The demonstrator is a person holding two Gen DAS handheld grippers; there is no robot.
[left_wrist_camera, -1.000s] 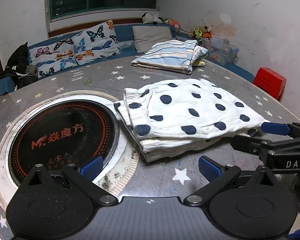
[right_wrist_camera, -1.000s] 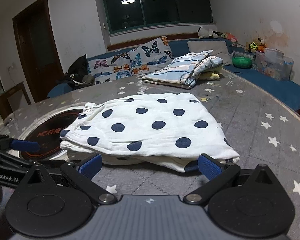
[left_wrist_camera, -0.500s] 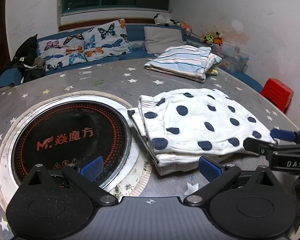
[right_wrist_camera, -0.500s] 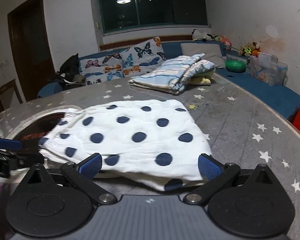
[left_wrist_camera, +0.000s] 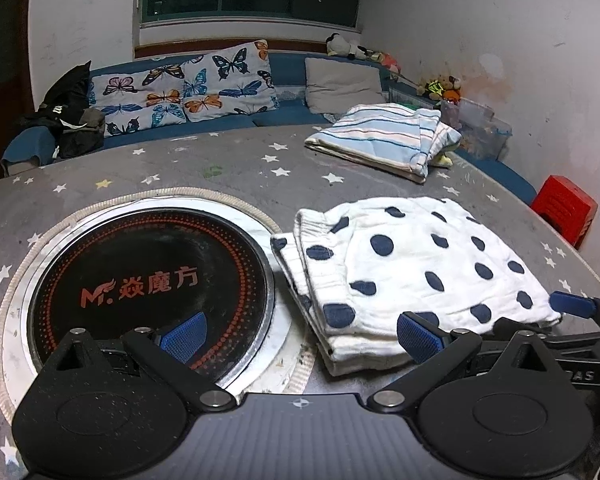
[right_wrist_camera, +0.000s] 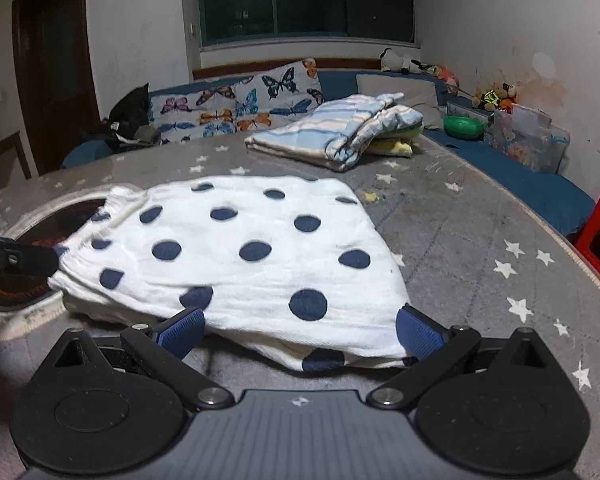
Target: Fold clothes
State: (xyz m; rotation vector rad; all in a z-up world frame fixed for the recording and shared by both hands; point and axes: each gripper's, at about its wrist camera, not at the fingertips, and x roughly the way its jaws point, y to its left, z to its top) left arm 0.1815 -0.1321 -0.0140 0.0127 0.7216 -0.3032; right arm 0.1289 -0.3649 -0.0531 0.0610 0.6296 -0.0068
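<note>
Setting: grey star-print tabletop (left_wrist_camera: 228,160) at night, butterfly cushions (left_wrist_camera: 180,88) on a blue bench behind.
Garment: white polka-dot clothes (left_wrist_camera: 412,264), folded in layers, lie flat on the tabletop just right of the round black cooktop (left_wrist_camera: 148,280), one edge touching its pale rim.
Left hand: my left fingers (left_wrist_camera: 300,334) are spread wide and empty, one blue pad over the cooktop, the other at the fold's near edge.
Right hand: my right fingers (right_wrist_camera: 300,330) are also parted, holding nothing, both pads low at the garment's near hem.
Background pile: striped folded bedding (right_wrist_camera: 332,132) sits well apart at the far side.
</note>
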